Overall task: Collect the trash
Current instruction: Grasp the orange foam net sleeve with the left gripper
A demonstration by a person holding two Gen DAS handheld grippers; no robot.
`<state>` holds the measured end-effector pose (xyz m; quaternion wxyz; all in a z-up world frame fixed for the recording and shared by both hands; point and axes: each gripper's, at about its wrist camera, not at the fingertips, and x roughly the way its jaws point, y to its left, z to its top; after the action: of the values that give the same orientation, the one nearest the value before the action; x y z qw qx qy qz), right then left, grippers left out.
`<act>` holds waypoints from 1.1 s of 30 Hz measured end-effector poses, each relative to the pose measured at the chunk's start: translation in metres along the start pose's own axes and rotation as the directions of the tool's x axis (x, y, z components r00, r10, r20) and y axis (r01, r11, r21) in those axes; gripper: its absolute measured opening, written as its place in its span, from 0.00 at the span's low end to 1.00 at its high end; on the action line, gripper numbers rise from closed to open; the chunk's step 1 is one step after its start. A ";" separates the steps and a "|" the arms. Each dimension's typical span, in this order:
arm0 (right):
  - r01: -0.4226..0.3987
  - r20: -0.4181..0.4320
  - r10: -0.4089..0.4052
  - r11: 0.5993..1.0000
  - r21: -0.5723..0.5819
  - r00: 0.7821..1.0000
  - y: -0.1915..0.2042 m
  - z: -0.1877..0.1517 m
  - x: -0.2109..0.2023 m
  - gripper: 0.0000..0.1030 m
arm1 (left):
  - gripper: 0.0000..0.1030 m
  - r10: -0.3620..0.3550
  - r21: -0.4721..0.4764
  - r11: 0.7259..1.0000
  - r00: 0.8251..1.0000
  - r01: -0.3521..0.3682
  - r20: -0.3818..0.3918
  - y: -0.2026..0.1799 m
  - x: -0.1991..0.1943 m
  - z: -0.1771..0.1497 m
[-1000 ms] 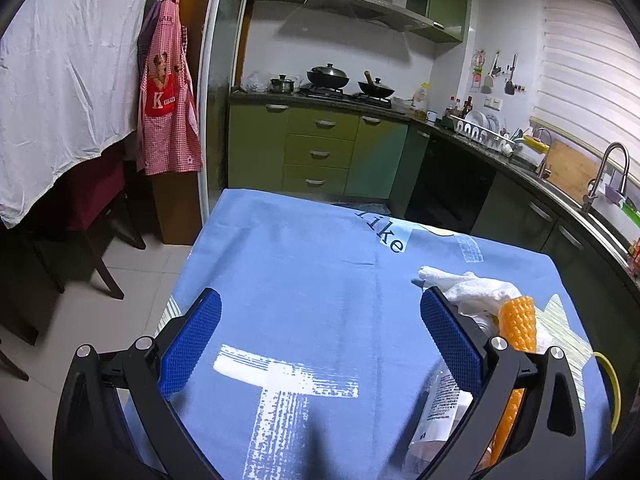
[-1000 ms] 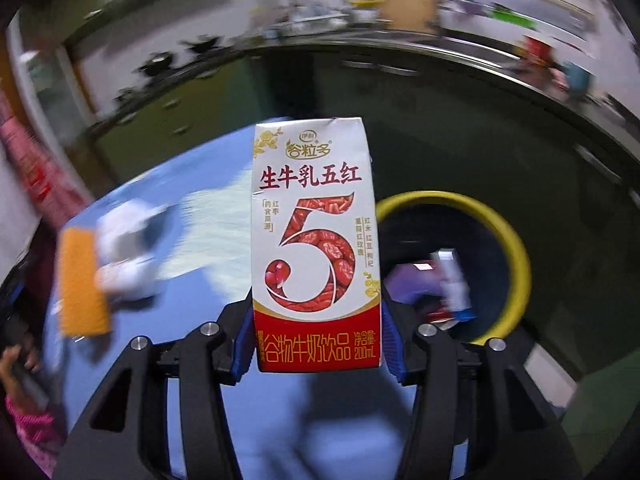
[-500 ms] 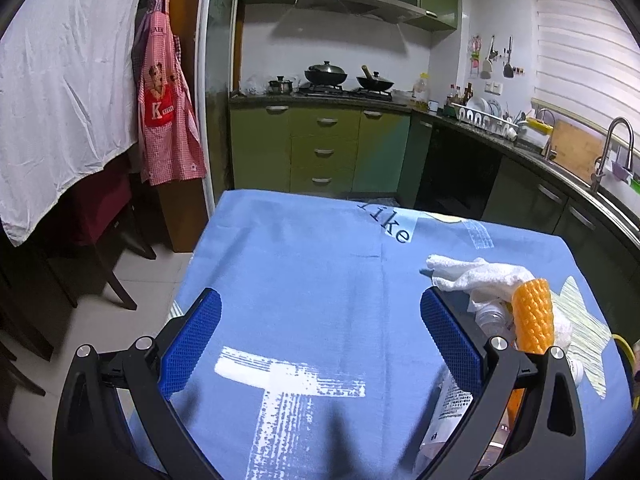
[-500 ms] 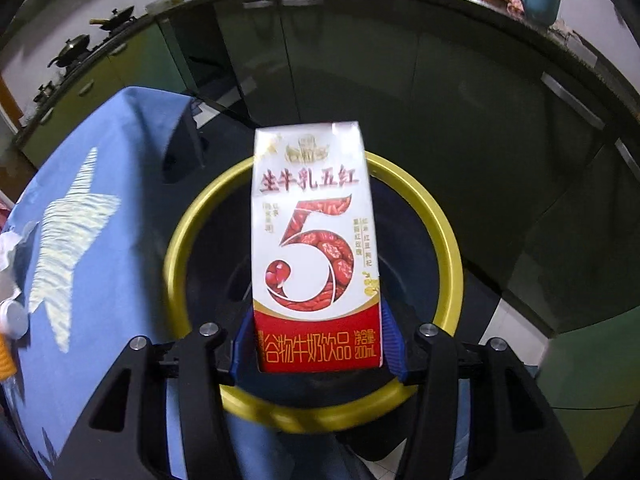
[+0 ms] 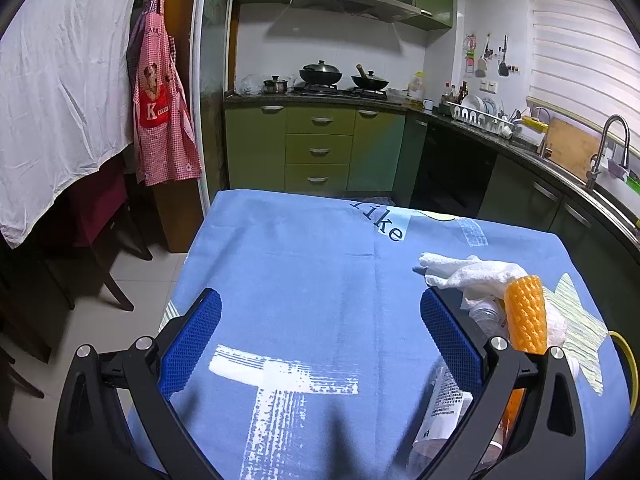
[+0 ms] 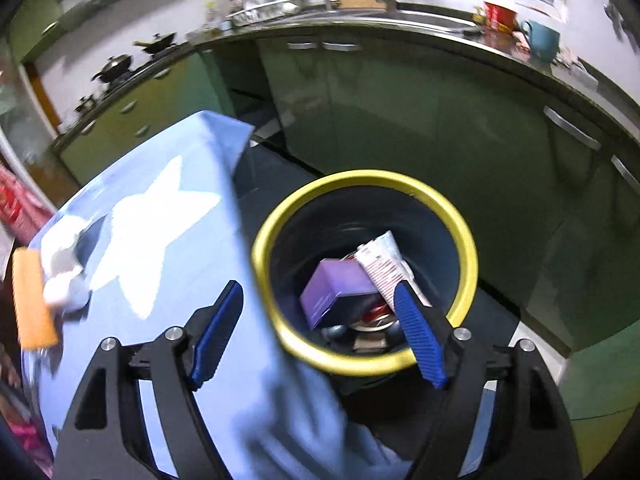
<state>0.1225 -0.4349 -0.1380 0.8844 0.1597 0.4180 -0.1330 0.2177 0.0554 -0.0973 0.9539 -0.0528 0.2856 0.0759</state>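
Note:
My right gripper [image 6: 318, 288] hangs over the near rim of the yellow-rimmed bin [image 6: 360, 178], its jaws opening with nothing between them. Inside the bin lie a purple box [image 6: 332, 288], a white and red carton [image 6: 382, 264] and some cans. My left gripper [image 5: 320, 300] stands open and empty above the blue tablecloth [image 5: 300, 264]. Right of its right finger is a heap of trash: a white tissue [image 5: 476, 272], an orange ribbed piece [image 5: 524, 316], a clear bottle [image 5: 484, 314] and a white packet [image 5: 444, 404]. The right wrist view is blurred.
The bin stands on the floor past the table's right edge, before dark green cabinets [image 6: 400, 112]. Green drawers [image 5: 320, 152] and a stove line the far wall. A red apron [image 5: 160, 112], a white cloth [image 5: 60, 100] and dark chair legs [image 5: 116, 288] are at the left.
The right gripper opened and the red and white milk carton left it over the bin; its view then swung back toward the table. The left gripper stayed put.

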 end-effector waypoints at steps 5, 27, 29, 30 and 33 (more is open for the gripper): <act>-0.030 -0.011 0.030 0.999 -0.033 0.999 0.021 -0.016 -0.006 0.73 | 0.95 -0.057 0.026 0.998 0.998 0.057 -0.022 -0.010 -0.006 0.003; -0.098 0.037 0.101 0.993 -0.071 0.994 0.013 -0.040 -0.024 0.76 | 0.77 -0.239 0.169 0.941 0.931 0.292 -0.276 -0.111 -0.003 -0.005; -0.097 0.037 0.100 0.992 -0.076 0.994 0.014 -0.040 -0.024 0.76 | 0.70 -0.237 0.173 0.940 0.929 0.293 -0.284 -0.116 0.001 -0.005; -0.102 0.035 0.105 0.992 -0.075 0.994 0.014 -0.040 -0.023 0.76 | 0.68 -0.235 0.174 0.940 0.928 0.292 -0.289 -0.118 0.003 -0.005; -0.109 0.027 0.112 0.991 -0.075 0.993 0.013 -0.040 -0.020 0.76 | 0.59 -0.235 0.170 0.940 0.923 0.295 -0.305 -0.121 0.008 -0.006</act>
<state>0.0870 -0.4049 -0.1441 0.9021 0.1480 0.3992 -0.0709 0.2419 -0.0635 -0.0995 0.9052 0.0010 0.4145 -0.0937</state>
